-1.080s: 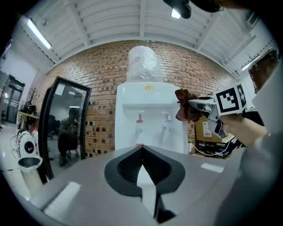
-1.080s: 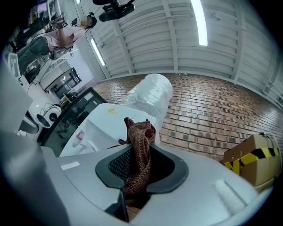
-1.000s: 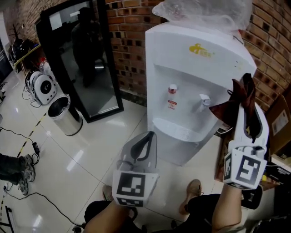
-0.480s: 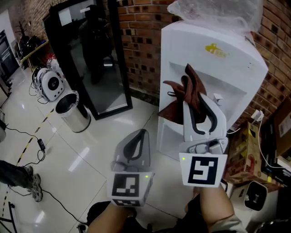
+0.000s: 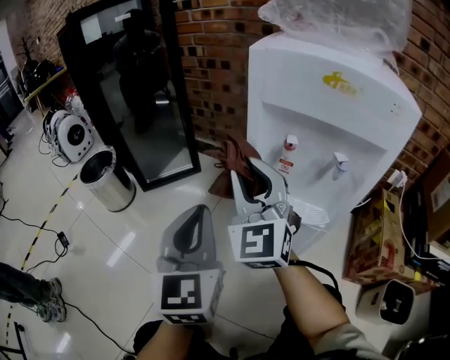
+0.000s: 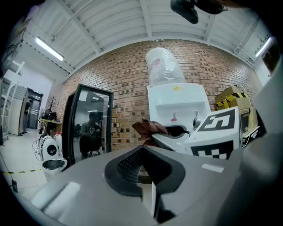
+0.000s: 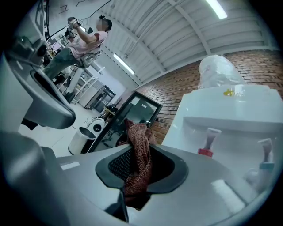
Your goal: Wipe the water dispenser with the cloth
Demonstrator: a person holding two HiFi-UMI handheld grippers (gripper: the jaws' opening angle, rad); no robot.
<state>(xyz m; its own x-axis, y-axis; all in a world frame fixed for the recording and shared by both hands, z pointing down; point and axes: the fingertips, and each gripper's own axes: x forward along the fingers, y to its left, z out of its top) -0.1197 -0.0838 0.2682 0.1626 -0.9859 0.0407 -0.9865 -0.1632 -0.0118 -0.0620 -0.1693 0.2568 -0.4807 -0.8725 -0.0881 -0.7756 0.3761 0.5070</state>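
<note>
The white water dispenser point(image 5: 330, 119) stands against the brick wall, with a red tap point(image 5: 287, 149) and a blue tap point(image 5: 340, 163) in its recess and a plastic-wrapped bottle point(image 5: 337, 21) on top. My right gripper point(image 5: 247, 167) is shut on a brown cloth point(image 5: 235, 151), low by the dispenser's left front edge. In the right gripper view the cloth point(image 7: 139, 145) hangs pinched between the jaws, with the dispenser point(image 7: 230, 114) to the right. My left gripper point(image 5: 197, 213) is beside it on the left, shut and holding nothing. From the left gripper view the cloth point(image 6: 148, 128) shows ahead.
A black glass-door cabinet point(image 5: 133, 91) stands left of the dispenser, with a steel bin point(image 5: 105, 179) and a white round device point(image 5: 70, 137) further left. Cardboard boxes point(image 5: 369, 246) sit at the dispenser's right. Cables point(image 5: 49, 232) and another person's shoe point(image 5: 53, 309) are on the glossy floor.
My right gripper carried the cloth from the dispenser's right side leftward and down across its front to its lower left. The left gripper drifted a little to the left.
</note>
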